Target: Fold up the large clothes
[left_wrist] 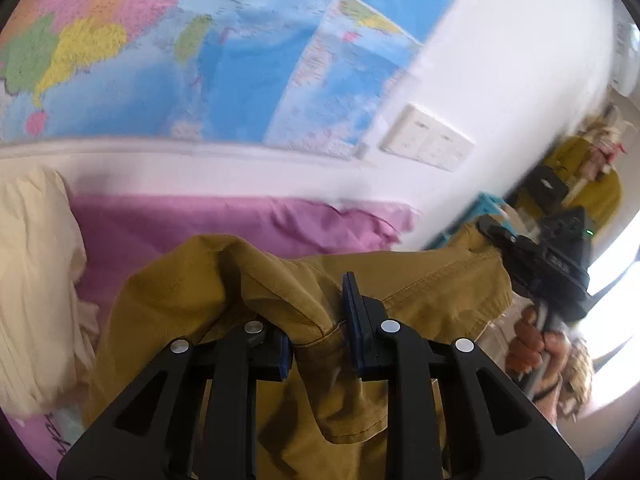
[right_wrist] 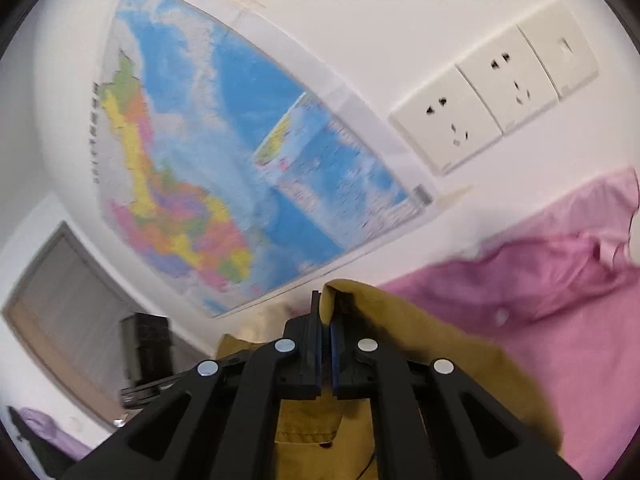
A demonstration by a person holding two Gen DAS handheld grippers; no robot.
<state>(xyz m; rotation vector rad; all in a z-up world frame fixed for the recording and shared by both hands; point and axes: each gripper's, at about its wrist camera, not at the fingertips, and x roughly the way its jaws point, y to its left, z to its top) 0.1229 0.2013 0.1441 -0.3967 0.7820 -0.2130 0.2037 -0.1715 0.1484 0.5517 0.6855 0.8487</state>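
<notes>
A mustard-yellow garment [left_wrist: 420, 280] is held up above a pink bed sheet [left_wrist: 224, 220]. My left gripper [left_wrist: 316, 320] has its blue-padded jaws around a thick fold of the garment's hem. The cloth bunches between and over the fingers and hangs down below. My right gripper [right_wrist: 326, 340] is shut tight on another edge of the same garment [right_wrist: 432, 344], whose cloth pokes up above the pads and drapes to the right. The right gripper and the hand holding it also show in the left wrist view [left_wrist: 552, 256] at the garment's far end.
A large colourful wall map [right_wrist: 224, 168] and white wall sockets [right_wrist: 496, 92] are on the wall behind the bed. A cream pillow or blanket [left_wrist: 36, 280] lies at the left. A doorway [right_wrist: 60, 300] and dark equipment [right_wrist: 148, 348] are at lower left of the right wrist view.
</notes>
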